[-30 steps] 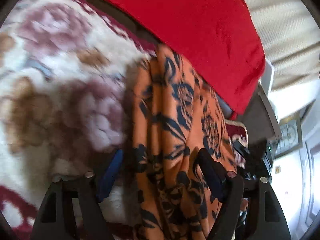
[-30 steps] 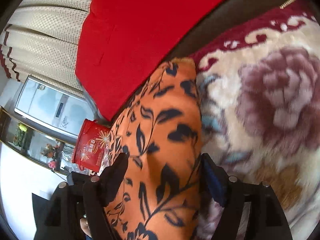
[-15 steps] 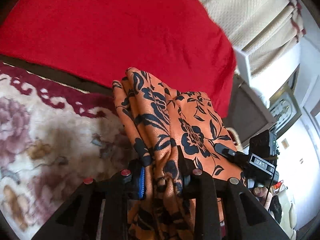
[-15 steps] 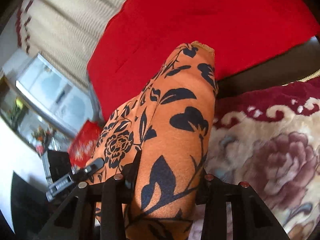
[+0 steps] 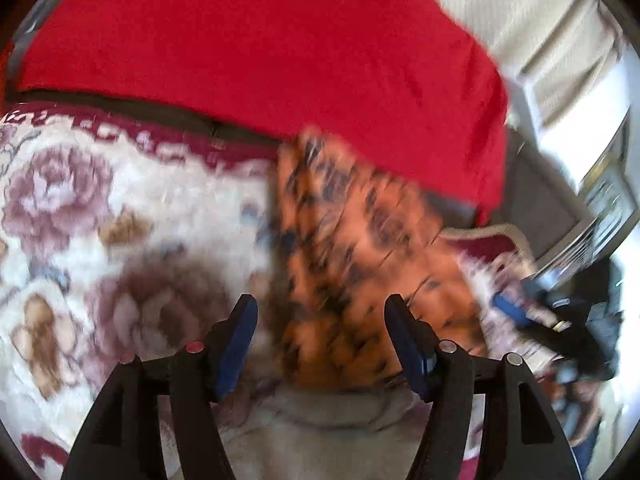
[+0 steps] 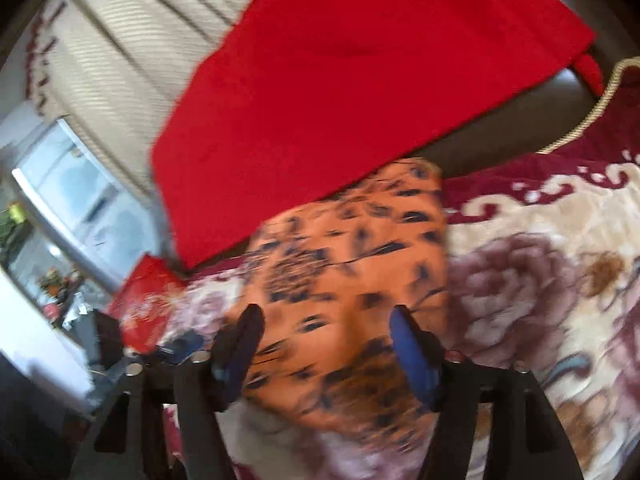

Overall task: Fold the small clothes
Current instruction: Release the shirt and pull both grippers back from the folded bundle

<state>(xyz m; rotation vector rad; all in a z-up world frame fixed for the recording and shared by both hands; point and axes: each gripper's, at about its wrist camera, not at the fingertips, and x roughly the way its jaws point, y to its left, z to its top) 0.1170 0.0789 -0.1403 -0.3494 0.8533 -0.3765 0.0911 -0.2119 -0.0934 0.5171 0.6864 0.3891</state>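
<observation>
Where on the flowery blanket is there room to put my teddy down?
Free patch: the floral blanket, between its maroon border and the orange patterned cloth. In the right wrist view, blanket shows bare right of the cloth too. Crowded: the cloth's strip, where the left gripper and right gripper hang open.

The left gripper, jaws spread wide, hangs over blurred orange floral cloth on a rose-patterned blanket.

Cream curtains behind red cushion
</observation>
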